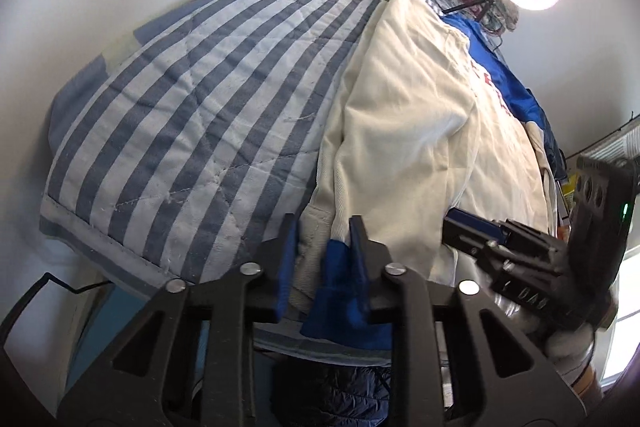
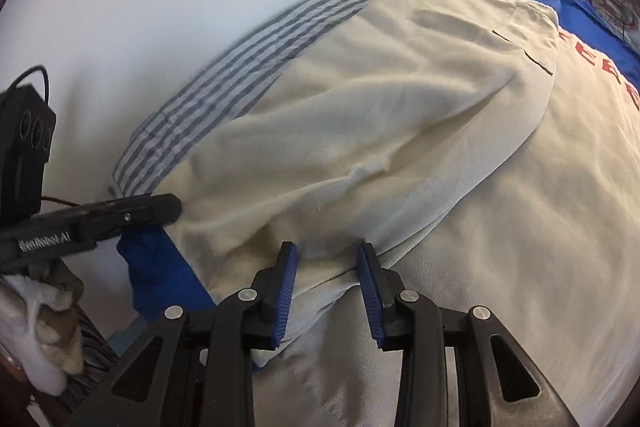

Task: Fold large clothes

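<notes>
Left tool point(image 1: 324, 227) is clenched on the blue cuff point(image 1: 340, 283) of the cream-and-blue garment point(image 1: 416, 131) at the near edge of the bed; right tool point(image 2: 326, 253) stands released, its pads straddling a cream fold without pressing it. The garment lies along the striped quilt point(image 1: 192, 115), sleeve folded in over the body — risk, as I judge it: the loose sleeve slides off the near edge, or a one-sided pull skews the fold. Legible: "GenRobot.AI" on the left tool's body, partial red letters point(image 2: 616, 67) — roughly "FER" — further up the garment.
</notes>
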